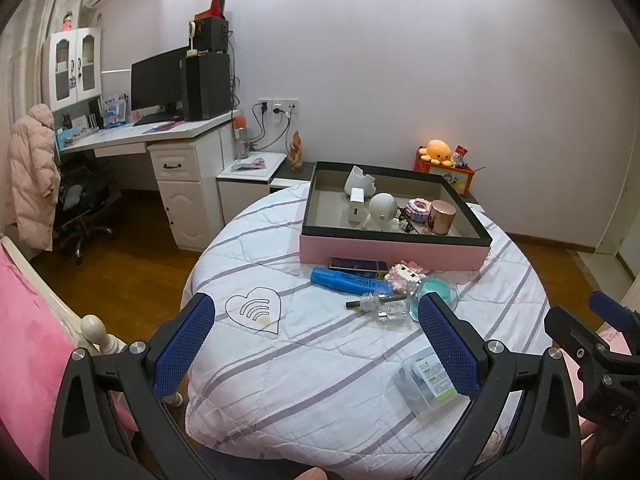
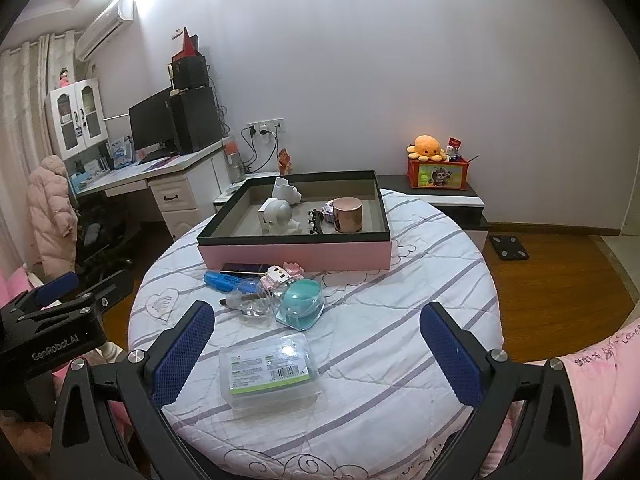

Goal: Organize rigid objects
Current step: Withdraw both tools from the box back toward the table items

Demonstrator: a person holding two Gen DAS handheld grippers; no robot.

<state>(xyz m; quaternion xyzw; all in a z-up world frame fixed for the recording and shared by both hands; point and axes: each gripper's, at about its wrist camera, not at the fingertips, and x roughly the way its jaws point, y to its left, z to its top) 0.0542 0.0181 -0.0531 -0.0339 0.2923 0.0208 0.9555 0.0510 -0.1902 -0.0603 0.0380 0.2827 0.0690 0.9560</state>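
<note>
A pink box with a black rim (image 1: 394, 255) (image 2: 294, 254) stands at the far side of a round quilted surface (image 1: 312, 352) (image 2: 380, 320). It holds white figures (image 1: 382, 208) (image 2: 280, 212), a copper cylinder (image 1: 441, 217) (image 2: 348, 214) and small trinkets. In front of it lie a blue marker (image 1: 344, 280) (image 2: 222, 281), a dark flat case (image 1: 357, 265), a pink block toy (image 1: 404, 275) (image 2: 280, 274), a glass bottle (image 1: 384, 304) (image 2: 250, 300) and a teal jar (image 2: 301, 304). A clear plastic box with a green label (image 2: 269, 370) (image 1: 426, 382) lies nearest. My left gripper (image 1: 316, 344) and right gripper (image 2: 318, 354) both hover open and empty.
A white desk (image 1: 160, 140) with a monitor and an office chair (image 1: 86, 208) stands to the left. A low cabinet carries a red toy box topped by an orange plush (image 2: 430, 160). Pink bedding (image 1: 28, 344) lies at the left, wooden floor (image 2: 560, 280) all around, a black scale (image 2: 508, 248) on it.
</note>
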